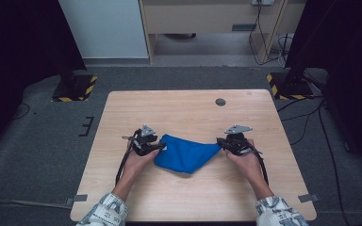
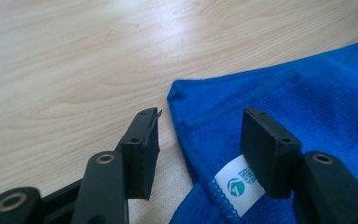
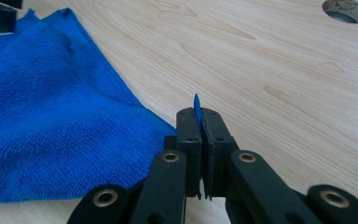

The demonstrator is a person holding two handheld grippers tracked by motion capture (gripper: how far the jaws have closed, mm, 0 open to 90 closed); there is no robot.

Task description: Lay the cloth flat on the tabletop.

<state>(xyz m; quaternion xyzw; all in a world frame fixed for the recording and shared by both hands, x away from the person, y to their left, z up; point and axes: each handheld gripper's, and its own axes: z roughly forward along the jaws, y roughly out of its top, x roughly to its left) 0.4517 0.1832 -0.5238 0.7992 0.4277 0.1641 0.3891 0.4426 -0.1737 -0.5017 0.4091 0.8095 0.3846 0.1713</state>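
From the high view, the blue cloth [image 1: 185,153] is lying crumpled on the wooden bench [image 1: 188,113], roughly in the middle left to right and closer to the near edge than the far one, with one point of it hanging toward the near edge. The left tongs [image 1: 159,147] sit right at the cloth's left corner and the right tongs [image 1: 220,142] at its right corner, each held in a hand coming up from the near edge, patterned sleeves [image 1: 104,210] just poking in at the bottom. There's a round cable hole [image 1: 220,101] in the bench toward the far edge, well apart from the cloth. In the left gripper view, the left tongs [image 2: 200,135] are spread wide, one jaw over bare wood and the other over the cloth [image 2: 307,93], so they straddle the hemmed corner without squeezing it; a little white tag [image 2: 237,185] with a green logo is sewn on the edge just beside the jaw that's over the fabric. In the right gripper view, the right tongs [image 3: 200,123] are pressed together and pinching the cloth's corner, with a thin sliver of blue sticking up between the tips. The rest of the cloth [image 3: 42,116] spreads off to the left of that view, flat on the bench, and the cable hole [image 3: 347,10] is up in the top right corner.
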